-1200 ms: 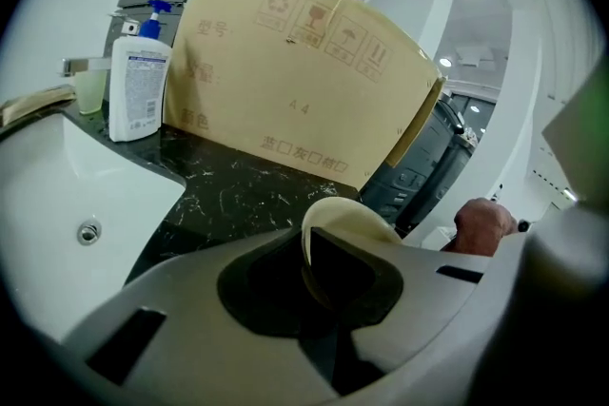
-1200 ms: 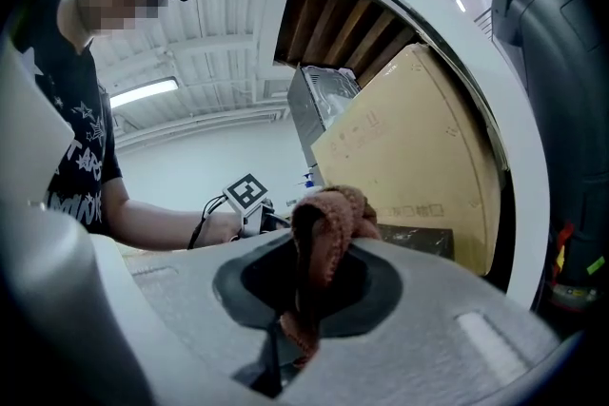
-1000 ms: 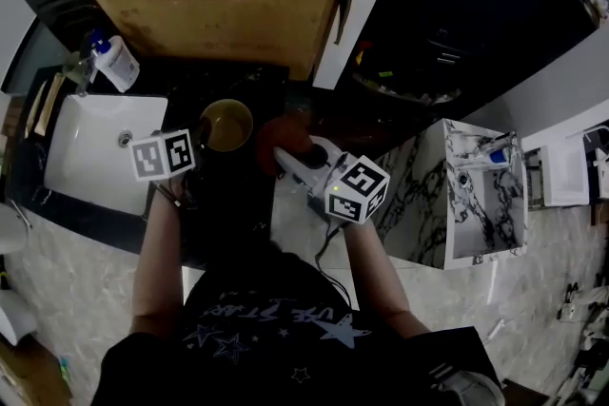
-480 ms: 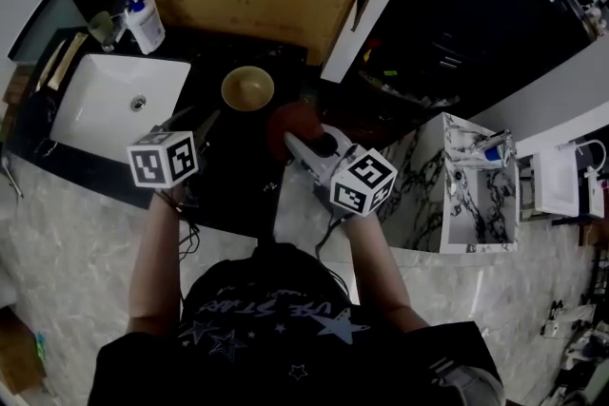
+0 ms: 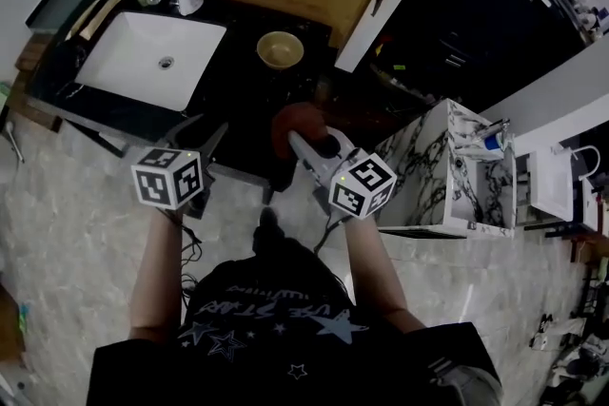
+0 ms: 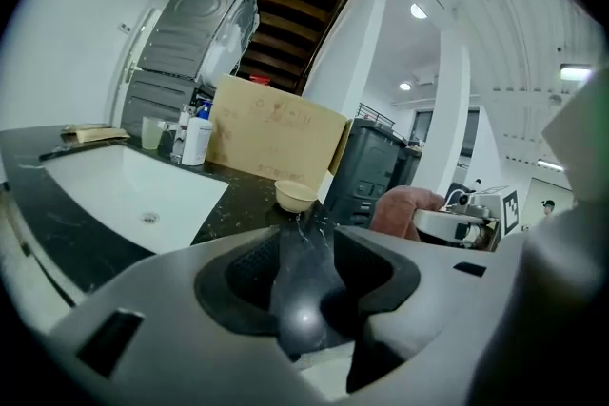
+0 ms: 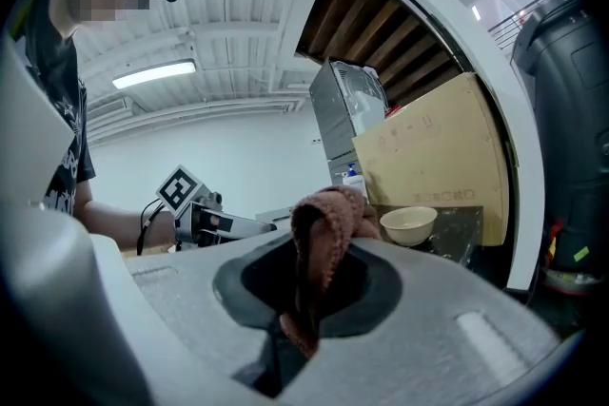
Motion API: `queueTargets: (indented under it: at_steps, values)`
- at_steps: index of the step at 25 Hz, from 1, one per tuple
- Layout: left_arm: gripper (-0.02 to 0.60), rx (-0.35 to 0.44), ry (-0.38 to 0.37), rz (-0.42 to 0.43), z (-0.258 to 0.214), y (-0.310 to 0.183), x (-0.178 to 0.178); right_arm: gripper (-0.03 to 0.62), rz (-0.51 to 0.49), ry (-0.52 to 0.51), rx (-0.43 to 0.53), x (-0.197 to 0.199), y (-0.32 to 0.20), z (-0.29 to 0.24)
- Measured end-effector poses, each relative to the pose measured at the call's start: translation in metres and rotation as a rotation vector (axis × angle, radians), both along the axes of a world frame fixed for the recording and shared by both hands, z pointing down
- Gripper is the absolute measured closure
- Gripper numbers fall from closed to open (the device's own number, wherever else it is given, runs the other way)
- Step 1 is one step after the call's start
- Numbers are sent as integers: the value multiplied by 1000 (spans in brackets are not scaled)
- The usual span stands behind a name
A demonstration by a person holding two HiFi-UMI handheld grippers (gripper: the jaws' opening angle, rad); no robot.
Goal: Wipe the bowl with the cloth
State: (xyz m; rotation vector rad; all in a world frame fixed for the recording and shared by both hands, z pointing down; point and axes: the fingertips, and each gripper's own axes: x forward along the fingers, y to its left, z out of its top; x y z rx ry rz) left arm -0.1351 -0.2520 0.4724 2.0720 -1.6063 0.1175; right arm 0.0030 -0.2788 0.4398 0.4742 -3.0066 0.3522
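Left gripper (image 6: 306, 231): jaws just opened wide, empty; small cream ceramic bowl (image 5: 281, 49) released, now well ahead on the black counter (image 5: 238, 67).
Right gripper (image 7: 306, 266): clamps the reddish-brown terry cloth (image 7: 333, 214).
Meaning: wiping likely finished.

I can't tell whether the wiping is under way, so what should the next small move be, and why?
Probably bring the right gripper forward to the bowl. It is shut on the cloth, while the bowl sits alone on the black counter, apart from both grippers. The left gripper has just been opening its jaws, and nothing is between them.
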Motion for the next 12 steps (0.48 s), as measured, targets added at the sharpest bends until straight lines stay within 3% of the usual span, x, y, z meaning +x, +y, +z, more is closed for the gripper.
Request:
queueTargets:
  at_steps: [7, 12]
  values:
    - [403, 10, 50, 12, 11, 89, 10, 546, 8, 41, 5, 9, 80, 6]
    - [405, 27, 55, 53, 11, 126, 28, 546, 45, 85, 7, 31, 118, 6]
